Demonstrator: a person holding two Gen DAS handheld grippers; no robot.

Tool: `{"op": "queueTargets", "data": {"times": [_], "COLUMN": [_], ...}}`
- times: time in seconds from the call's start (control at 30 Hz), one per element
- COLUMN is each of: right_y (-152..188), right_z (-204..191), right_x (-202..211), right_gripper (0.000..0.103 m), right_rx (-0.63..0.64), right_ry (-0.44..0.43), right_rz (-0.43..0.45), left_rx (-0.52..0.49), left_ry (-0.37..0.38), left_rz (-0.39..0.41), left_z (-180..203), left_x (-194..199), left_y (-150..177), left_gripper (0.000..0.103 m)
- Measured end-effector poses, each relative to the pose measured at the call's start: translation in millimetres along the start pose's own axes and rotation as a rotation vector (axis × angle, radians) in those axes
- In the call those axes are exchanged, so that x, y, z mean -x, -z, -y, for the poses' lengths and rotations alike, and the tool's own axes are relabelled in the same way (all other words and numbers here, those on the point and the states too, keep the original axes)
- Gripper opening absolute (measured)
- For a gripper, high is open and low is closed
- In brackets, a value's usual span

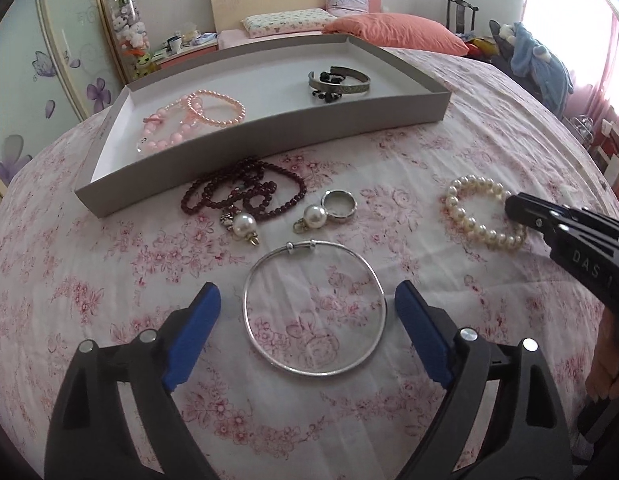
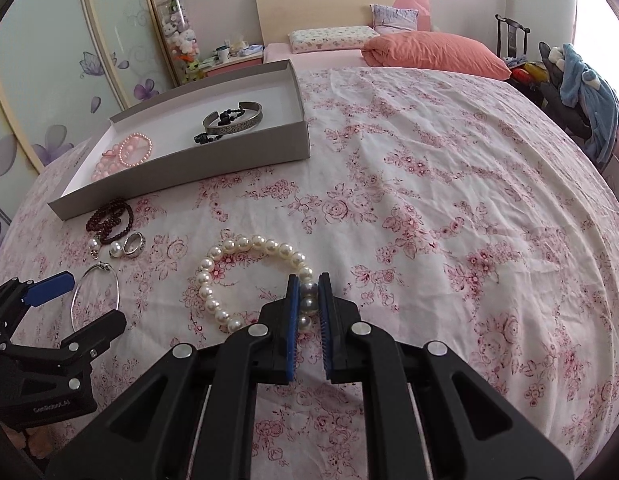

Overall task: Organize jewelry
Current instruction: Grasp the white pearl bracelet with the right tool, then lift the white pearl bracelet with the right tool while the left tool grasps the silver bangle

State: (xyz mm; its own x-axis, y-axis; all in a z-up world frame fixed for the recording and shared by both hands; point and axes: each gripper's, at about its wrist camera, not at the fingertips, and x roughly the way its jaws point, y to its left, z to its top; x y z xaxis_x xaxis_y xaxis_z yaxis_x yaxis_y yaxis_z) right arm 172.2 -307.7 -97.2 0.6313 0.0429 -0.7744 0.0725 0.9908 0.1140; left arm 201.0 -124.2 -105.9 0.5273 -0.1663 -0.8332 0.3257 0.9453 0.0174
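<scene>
One grey tray [image 1: 269, 136]. Inside: two pink bead bracelets [image 1: 197, 120], one metal cuff [image 1: 339, 84]. On the bedspread: one silver bangle [image 1: 315, 312], one pearl bracelet [image 1: 481, 216], one ring [image 1: 339, 204], two pearl pendants [image 1: 245, 226].

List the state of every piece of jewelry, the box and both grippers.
Box: open, no lid on it.
Pink bead bracelets: in box.
Metal cuff: in box, on black beads.
Dark red beads: on bedspread.
Pearl earrings: on bedspread.
Ring: on bedspread.
Silver bangle: flat, untouched.
Left gripper: open around bangle.
Pearl bracelet: pinched.
Right gripper: shut on pearl bracelet.
</scene>
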Motion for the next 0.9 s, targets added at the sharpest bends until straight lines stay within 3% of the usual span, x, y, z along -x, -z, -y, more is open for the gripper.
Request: {"op": "queueTargets", "data": {"times": [0.17,0.4,0.67,0.9], "right_y": [1,0,2,1], "right_z": [1,-2,-13,-13], "right_x": [0,0,0,-2], "right_gripper": [0.011,0.011,0.011,0.014], "right_rx": [-0.002,0.004,0.046,0.053], "right_ry": [-0.001,-0.02,-0.009,-0.002], "right_rz": [0.001,-0.002,0.0,-0.002], "left_rx": [0.005,0.043,0.15,0.155], "left_ry": [-0.002,-0.032,-0.106,-0.112], "left_rz": [0.022,0.027,0.013,0.022], "left_z": [0,-21,-82,-86], "left_x": [5,12,22,24], "left_y": [1,7,20,25], "left_gripper": [0.07,0.07,0.07,0.072]}}
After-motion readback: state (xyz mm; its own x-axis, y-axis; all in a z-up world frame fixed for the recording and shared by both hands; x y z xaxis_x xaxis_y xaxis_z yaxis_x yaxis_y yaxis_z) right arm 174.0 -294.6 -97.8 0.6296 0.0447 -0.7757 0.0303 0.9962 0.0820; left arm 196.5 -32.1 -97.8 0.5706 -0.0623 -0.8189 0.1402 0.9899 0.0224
